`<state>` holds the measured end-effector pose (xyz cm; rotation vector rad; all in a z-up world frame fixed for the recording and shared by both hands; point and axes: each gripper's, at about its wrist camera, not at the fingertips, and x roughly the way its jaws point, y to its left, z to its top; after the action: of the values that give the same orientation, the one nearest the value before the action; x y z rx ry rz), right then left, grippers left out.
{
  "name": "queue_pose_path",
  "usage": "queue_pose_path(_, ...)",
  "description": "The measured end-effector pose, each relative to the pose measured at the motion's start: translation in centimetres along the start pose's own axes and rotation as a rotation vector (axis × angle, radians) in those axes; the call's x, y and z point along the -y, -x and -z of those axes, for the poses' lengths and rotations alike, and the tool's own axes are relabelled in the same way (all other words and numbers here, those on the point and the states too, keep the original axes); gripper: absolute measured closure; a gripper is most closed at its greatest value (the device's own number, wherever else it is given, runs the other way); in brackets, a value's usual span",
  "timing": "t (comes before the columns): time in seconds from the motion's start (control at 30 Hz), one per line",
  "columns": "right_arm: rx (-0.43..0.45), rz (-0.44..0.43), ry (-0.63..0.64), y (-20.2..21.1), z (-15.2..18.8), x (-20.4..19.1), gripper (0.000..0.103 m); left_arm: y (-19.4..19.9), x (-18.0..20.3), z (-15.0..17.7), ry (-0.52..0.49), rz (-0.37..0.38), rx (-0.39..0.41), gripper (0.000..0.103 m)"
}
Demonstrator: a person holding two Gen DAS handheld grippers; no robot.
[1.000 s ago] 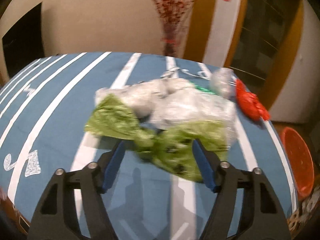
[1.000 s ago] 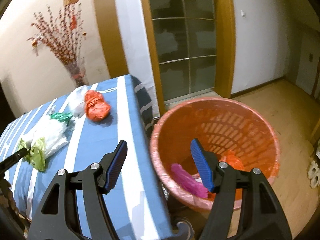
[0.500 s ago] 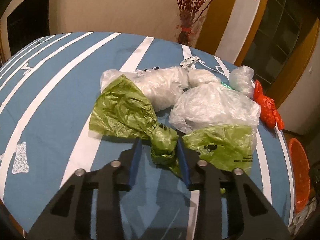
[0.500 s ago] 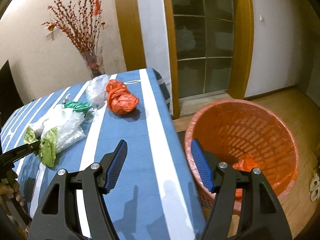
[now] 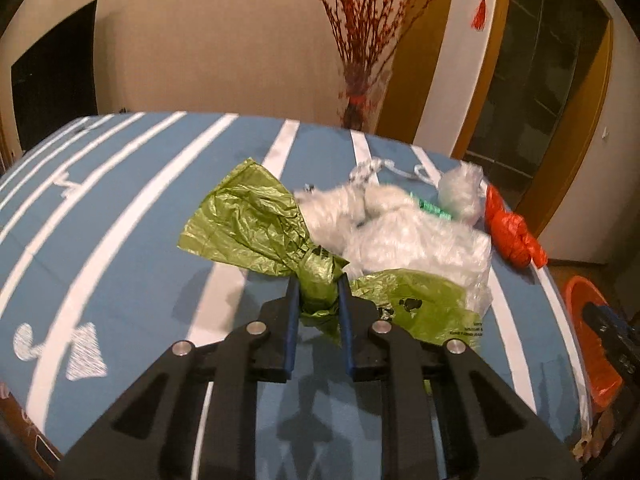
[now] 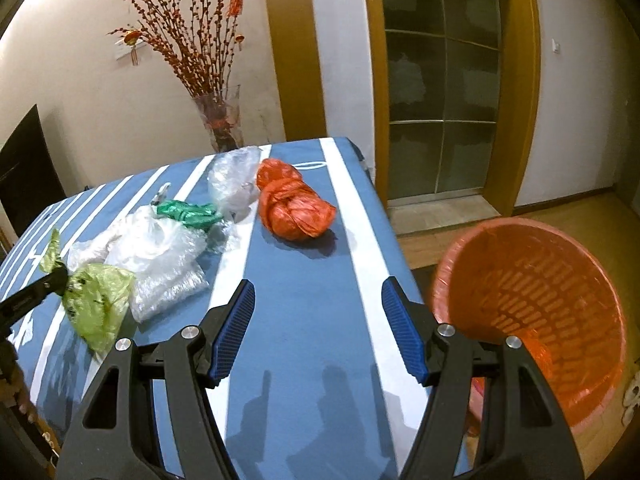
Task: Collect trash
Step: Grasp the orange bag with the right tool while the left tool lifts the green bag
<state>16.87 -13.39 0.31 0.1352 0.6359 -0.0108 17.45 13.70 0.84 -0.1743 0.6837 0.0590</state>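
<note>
Currently: left gripper (image 5: 319, 300) pinching the knotted middle of the green plastic bag (image 5: 256, 224), jaws just drawn in onto the knot, bag ends fanned out to the left and right of the pads. Bag resting on the blue, white-striped tabletop (image 5: 120, 208), at the left end of the litter row. Just right of it and touching: a heap of clear plastic bags (image 5: 404, 236), with a small dark-green knotted bag (image 6: 188, 212) on the far side of the heap. Further right, near the far right tabletop edge: a knotted orange bag (image 6: 294, 204), apart from the clear heap. Right gripper (image 6: 318, 320) spread wide, nothing between the jaws, held above bare tabletop on the near right side. Right of the tabletop, on the floor: orange basket (image 6: 532, 300) lined with orange film, mouth tilted toward the camera. Behind the tabletop, against the wall: glass vase (image 6: 220, 120) of red branches.
</note>
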Motion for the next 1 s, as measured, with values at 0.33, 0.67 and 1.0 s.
queue_pose_path(0.33, -0.028, -0.039, -0.027, -6.1, -4.7, -1.6, 0.038, 0.8, -1.6, -3.5, -0.002, -0.025, 0.069, 0.084)
queue_pose_path(0.67, -0.107, 0.009, -0.002, -13.0, -6.9, -2.6, 0.035, -1.7, -1.0, -5.5, -0.019, -0.015, 0.069, 0.084)
queue_pose_path(1.0, -0.144, -0.013, -0.008, -12.6, -5.6, -1.7, 0.063, -2.6, 0.5, -4.9, -0.045, 0.019, 0.046, 0.084)
